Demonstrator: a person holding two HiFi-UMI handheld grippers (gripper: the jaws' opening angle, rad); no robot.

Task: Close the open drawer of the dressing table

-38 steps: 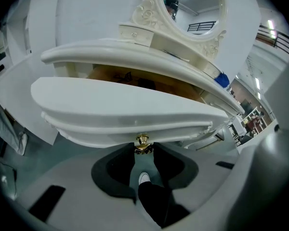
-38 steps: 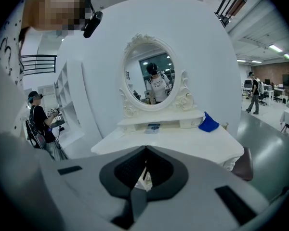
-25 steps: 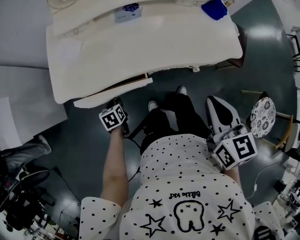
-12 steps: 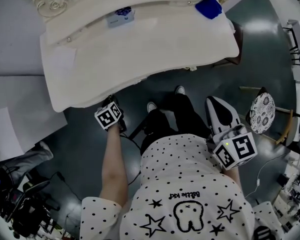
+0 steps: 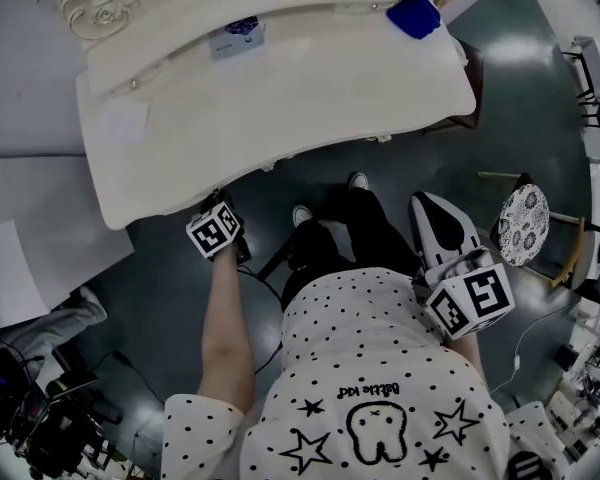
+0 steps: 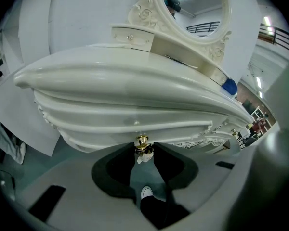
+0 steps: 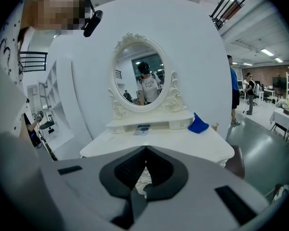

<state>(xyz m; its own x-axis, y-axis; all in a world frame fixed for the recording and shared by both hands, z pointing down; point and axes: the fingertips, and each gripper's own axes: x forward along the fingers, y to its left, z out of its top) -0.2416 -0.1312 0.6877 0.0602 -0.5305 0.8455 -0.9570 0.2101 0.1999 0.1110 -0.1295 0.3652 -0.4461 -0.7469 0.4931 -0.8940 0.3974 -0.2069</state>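
The cream dressing table (image 5: 280, 98) fills the top of the head view. Its front drawer (image 6: 135, 121) sits flush under the table edge, with no part sticking out. My left gripper (image 5: 220, 210) reaches under the table's front left edge. In the left gripper view its jaws (image 6: 142, 150) close on the small gold drawer knob (image 6: 142, 142), right against the drawer front. My right gripper (image 5: 427, 203) hangs by the person's right side, away from the table. In the right gripper view it (image 7: 145, 150) is shut and empty, facing the table and the oval mirror (image 7: 139, 78).
A blue cloth (image 5: 415, 15) and a small box (image 5: 238, 36) lie at the back of the tabletop. A stool with a patterned seat (image 5: 525, 228) stands at the right. White panels (image 5: 30, 228) lie on the floor at the left. The person's shoes (image 5: 305, 211) are under the table's front.
The drawer stuck out at the table's front left one second ago and now is flush. My left gripper moved forward with it toward the table. The right gripper stayed still.
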